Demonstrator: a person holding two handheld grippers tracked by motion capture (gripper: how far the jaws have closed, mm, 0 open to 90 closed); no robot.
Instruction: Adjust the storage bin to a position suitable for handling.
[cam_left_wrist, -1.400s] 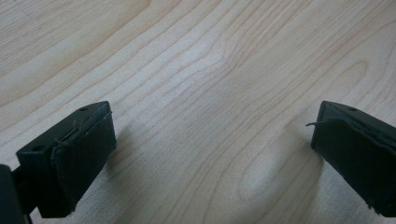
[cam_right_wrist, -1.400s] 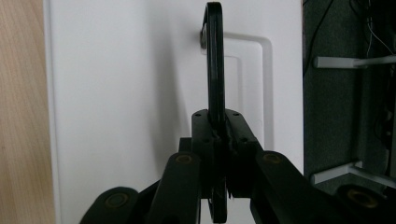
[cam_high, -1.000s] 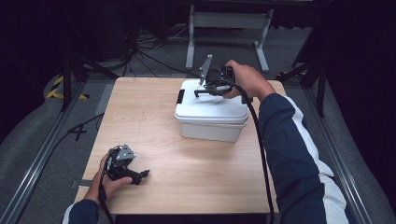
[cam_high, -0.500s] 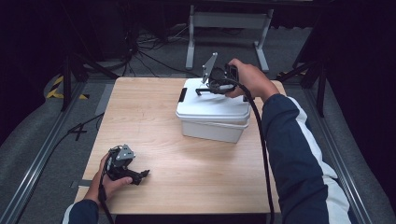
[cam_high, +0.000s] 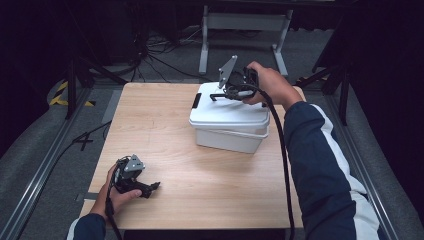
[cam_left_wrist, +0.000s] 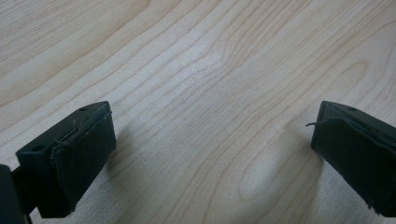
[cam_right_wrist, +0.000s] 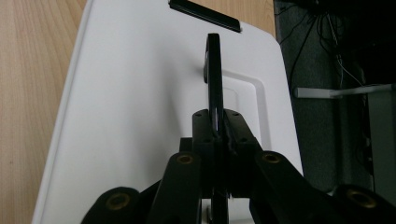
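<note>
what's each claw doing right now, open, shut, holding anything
Left claw: open, holding nothing, resting low on the wooden table.
Right claw: shut on the black handle raised from the lid of the white box.

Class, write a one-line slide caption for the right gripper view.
The right tool is shut on the thin black handle standing above the white box lid.
</note>
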